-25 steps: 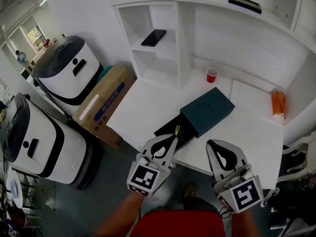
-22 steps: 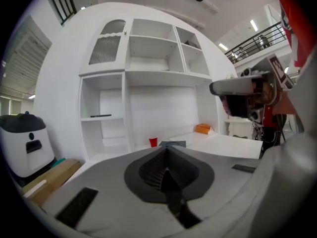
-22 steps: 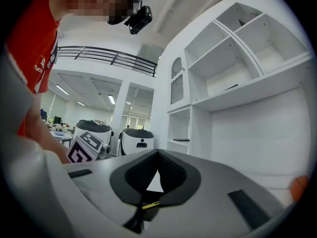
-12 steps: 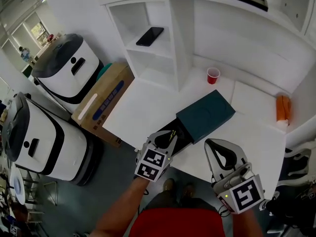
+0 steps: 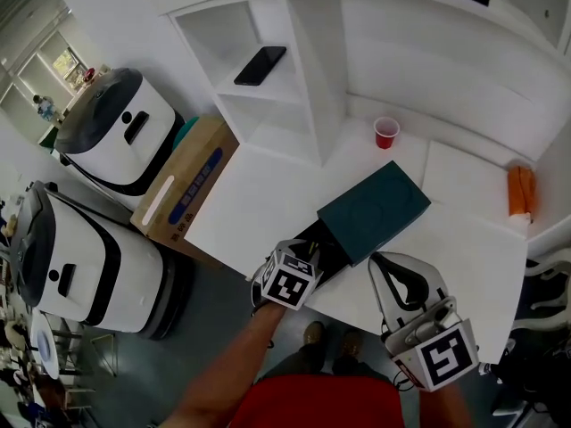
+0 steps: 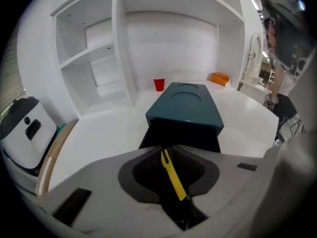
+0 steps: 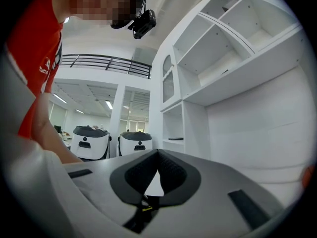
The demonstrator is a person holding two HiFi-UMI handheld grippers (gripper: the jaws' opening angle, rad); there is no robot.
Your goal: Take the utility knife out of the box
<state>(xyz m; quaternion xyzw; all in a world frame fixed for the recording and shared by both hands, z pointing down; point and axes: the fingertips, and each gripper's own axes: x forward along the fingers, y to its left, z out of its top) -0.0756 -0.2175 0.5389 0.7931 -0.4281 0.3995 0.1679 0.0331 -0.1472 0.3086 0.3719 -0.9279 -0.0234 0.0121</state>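
A dark teal box (image 5: 373, 212) lies on the white table (image 5: 259, 203), with its black inner tray (image 5: 323, 250) slid out toward the table's near edge. My left gripper (image 5: 302, 244) tilts down over that tray. In the left gripper view its jaws (image 6: 166, 148) are opening, and the yellow utility knife (image 6: 173, 175) shows lengthwise in the gap between them against the dark tray; the pads do not visibly press on it. The box (image 6: 185, 103) lies straight ahead. My right gripper (image 5: 399, 282) hovers at the near table edge, shut and holding nothing (image 7: 157, 152).
A red cup (image 5: 385, 133) stands behind the box, and an orange object (image 5: 520, 192) lies at the far right. A phone (image 5: 260, 64) rests on a shelf. Left of the table on the floor are a cardboard box (image 5: 183, 185) and two white machines (image 5: 120, 136).
My left gripper has dropped and tipped downward onto the pulled-out tray, now covering the knife in the head view. The right gripper has drifted slightly.
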